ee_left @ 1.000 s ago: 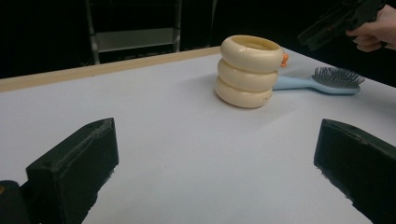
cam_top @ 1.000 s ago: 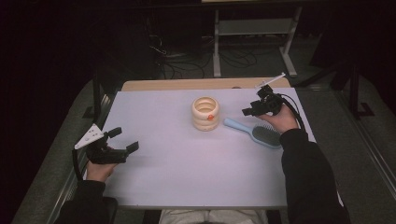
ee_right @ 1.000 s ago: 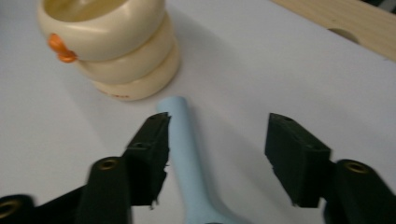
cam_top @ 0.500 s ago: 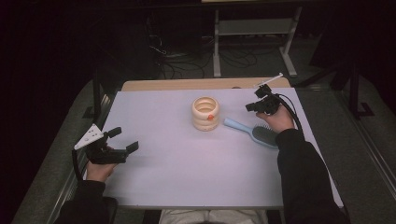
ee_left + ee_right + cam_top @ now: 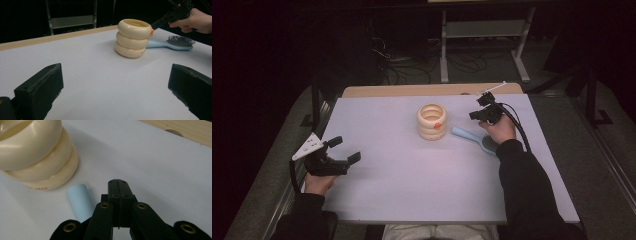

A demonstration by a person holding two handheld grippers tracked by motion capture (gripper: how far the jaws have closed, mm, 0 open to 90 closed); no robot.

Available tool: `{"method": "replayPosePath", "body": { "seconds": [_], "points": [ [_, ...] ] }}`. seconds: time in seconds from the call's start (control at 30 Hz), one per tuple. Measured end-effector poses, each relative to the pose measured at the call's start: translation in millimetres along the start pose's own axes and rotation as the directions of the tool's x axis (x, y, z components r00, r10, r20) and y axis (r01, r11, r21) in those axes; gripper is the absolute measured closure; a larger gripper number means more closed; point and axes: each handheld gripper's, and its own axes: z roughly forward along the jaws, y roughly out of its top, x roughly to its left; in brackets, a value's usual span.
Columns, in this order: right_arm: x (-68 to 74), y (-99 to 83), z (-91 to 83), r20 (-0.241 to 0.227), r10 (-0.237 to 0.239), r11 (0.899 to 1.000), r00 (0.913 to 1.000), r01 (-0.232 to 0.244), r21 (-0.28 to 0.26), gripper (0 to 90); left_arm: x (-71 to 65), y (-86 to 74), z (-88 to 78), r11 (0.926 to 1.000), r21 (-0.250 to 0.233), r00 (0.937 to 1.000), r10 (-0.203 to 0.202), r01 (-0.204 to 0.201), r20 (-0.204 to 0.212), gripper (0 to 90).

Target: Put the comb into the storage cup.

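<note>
From the high view we see the right tool [image 5: 479, 114] hovering near the far right of the bench [image 5: 412, 200], its jaws pressed together on nothing. Just below it lies a light blue hairbrush [image 5: 474, 139], handle pointing toward the cream stacked-ring holder [image 5: 432, 121] and bristle head half under the right hand. The brush's long axis runs from the holder's base out toward the near right. The left tool [image 5: 343, 150] rests well apart at the near left edge, jaws spread and empty, so we judge the right hand far nearer to the brush. Open bench stretches across the middle and the near side.

In the left gripper view, our own jaws stand wide at both lower corners with only bare bench between them. Ahead sits the ring holder [image 5: 133, 38] with a small orange tab [image 5: 152, 32] at its rim, and behind it the hairbrush [image 5: 172, 43] lies flat, bristles up, handle end touching or just short of the holder. The right tool [image 5: 160, 23] reaches toward the tab from the right.

In the right gripper view, the shut tool [image 5: 117, 186] points down at the bench, the hairbrush handle [image 5: 79, 201] just to its left and the holder [image 5: 37, 152] beyond. We judge the jaws would have to open and shift left to take the handle.
</note>
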Motion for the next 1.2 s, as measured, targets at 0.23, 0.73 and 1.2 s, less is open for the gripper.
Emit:
{"method": "replayPosePath", "body": {
  "seconds": [0.23,0.73,1.2],
  "points": [
    [1.7,-0.8,10.2,-0.001,0.034,0.999,0.9994,-0.034,0.005,89.1,0.0,0.0,0.2,1.0,-0.001,1.0,0.0,0.0,0.003,0.0],
    [13.1,-5.4,30.4,-0.044,0.033,0.998,0.9985,-0.03,0.046,89.1,-0.3,-0.2,1.0,1.0,0.005,1.0,0.004,-0.004,0.007,0.0],
    [26.8,-4.2,36.1,-0.037,0.043,0.996,0.9984,-0.04,0.076,89.1,-1.0,-0.3,1.6,1.0,0.007,0.9999,0.001,-0.001,0.012,0.0]
  ]
}}
